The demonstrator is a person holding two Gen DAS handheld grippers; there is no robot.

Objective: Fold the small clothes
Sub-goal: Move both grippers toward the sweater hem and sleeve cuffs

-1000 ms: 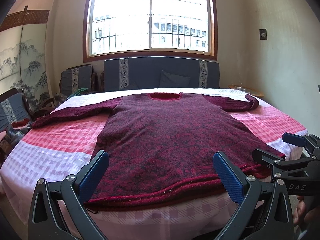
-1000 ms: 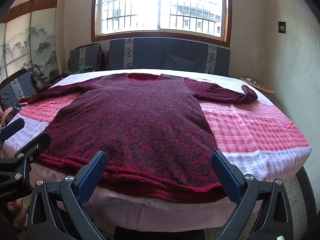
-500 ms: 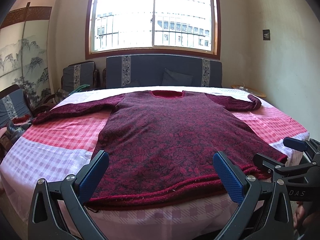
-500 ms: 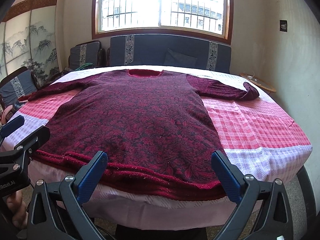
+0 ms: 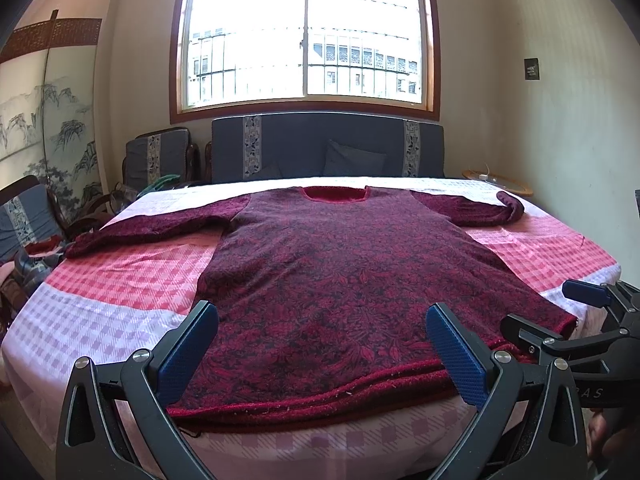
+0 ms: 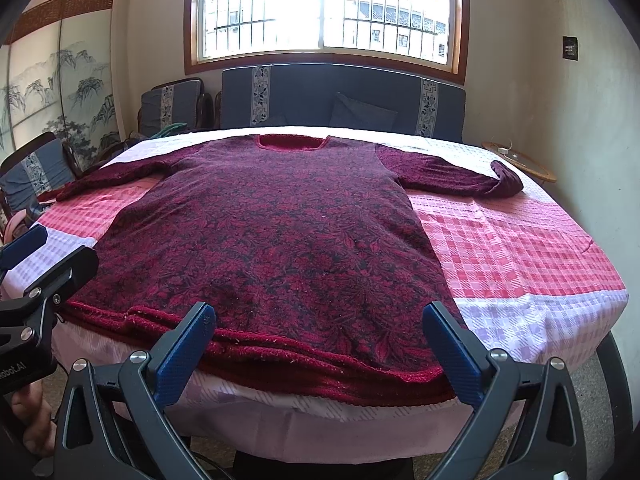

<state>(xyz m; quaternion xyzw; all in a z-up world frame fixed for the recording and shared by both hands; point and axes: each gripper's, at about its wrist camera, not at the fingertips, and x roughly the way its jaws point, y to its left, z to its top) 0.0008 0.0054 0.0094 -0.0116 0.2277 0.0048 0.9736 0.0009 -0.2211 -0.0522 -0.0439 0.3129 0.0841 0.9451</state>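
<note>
A dark red patterned sweater point(image 5: 352, 280) point(image 6: 280, 240) lies flat on the checked bed point(image 5: 120, 280), neck toward the window and both sleeves spread out. Its right cuff point(image 6: 506, 178) is curled over. My left gripper point(image 5: 320, 344) hovers open just short of the hem point(image 5: 320, 396), left of its middle. My right gripper point(image 6: 320, 344) stands open in the same way before the hem's right half point(image 6: 320, 352). Each gripper shows at the edge of the other's view, the right gripper point(image 5: 560, 320) and the left gripper point(image 6: 44, 256). Neither holds any cloth.
A dark blue sofa point(image 5: 328, 144) and armchairs point(image 5: 160, 156) stand behind the bed under the window. A small round wooden table point(image 6: 520, 160) sits by the right wall. More clothes are heaped on a chair at the left point(image 5: 28, 264). A hand point(image 6: 32, 416) holds the left gripper's handle.
Both grippers have risen and tipped slightly, so the sweater sits a little lower in each view. Both stay open and the sweater has not moved.
</note>
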